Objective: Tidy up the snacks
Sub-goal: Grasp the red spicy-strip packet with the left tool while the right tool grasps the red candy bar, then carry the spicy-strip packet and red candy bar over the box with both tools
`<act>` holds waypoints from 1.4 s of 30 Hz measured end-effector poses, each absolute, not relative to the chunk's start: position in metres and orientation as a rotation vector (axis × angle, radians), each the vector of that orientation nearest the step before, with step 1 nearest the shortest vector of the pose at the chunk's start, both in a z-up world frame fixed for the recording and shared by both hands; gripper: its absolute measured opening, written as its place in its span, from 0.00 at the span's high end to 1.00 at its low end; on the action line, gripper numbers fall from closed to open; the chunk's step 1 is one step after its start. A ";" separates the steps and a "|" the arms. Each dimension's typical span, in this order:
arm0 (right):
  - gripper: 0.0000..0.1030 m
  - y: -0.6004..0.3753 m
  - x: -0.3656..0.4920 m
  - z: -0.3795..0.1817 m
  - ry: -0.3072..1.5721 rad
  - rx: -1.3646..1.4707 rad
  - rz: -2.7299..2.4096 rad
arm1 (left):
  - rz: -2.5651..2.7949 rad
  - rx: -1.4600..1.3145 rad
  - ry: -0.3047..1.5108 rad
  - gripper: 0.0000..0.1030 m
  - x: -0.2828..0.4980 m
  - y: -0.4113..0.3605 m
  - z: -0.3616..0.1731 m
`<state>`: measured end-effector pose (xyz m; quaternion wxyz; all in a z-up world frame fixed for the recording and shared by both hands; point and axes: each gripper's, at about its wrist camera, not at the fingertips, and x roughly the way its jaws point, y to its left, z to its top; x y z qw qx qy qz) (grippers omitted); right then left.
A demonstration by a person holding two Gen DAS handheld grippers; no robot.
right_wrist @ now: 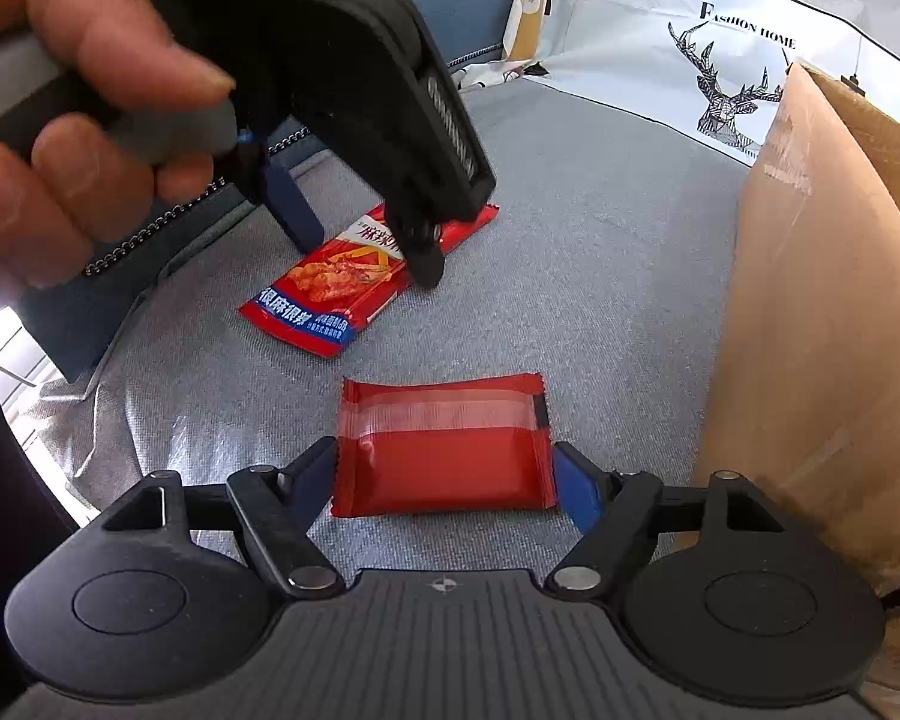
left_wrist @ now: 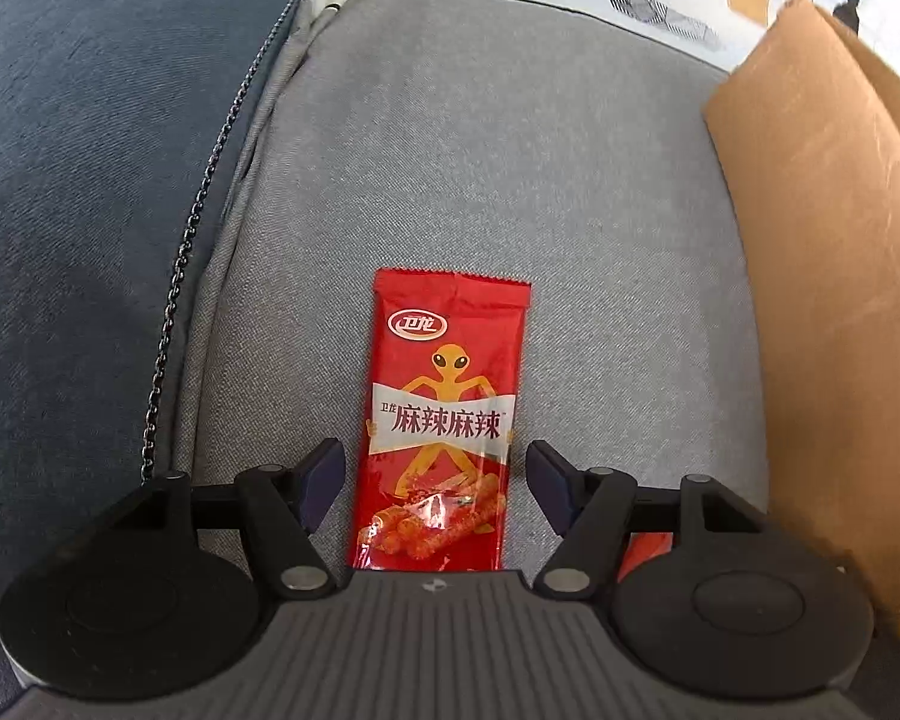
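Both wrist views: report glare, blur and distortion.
Left wrist view: fisheye bends the cushion seam; glare glints on the alien snack packet; the cardboard box is soft at the edge. Right wrist view: the hand is near and blurred; window light washes out the plain red packet.

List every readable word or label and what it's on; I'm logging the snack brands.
"卫龙", in the oval logo, and "卫龙 麻辣麻辣": long red snack packet.
"FASHION HOME": white deer-print fabric.
Blue band text on the same packet in the right wrist view: too blurred to read.
Plain red packet: no text visible.
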<state>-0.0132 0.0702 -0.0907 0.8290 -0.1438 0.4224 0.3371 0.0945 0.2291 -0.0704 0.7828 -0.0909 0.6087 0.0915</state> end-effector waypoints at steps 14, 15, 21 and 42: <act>0.41 0.068 -0.017 -0.084 0.838 -0.311 0.737 | 0.216 -0.191 1.256 0.52 0.091 0.228 -0.068; 0.41 0.068 -0.017 -0.083 0.831 -0.308 0.733 | 0.215 -0.199 1.250 0.52 0.091 0.229 -0.067; 0.42 0.066 -0.015 -0.080 0.818 -0.290 0.715 | 0.202 -0.225 1.231 0.52 0.085 0.231 -0.062; 0.42 0.064 -0.029 -0.062 0.723 -0.318 0.706 | 0.193 -0.297 1.098 0.52 0.076 0.223 -0.041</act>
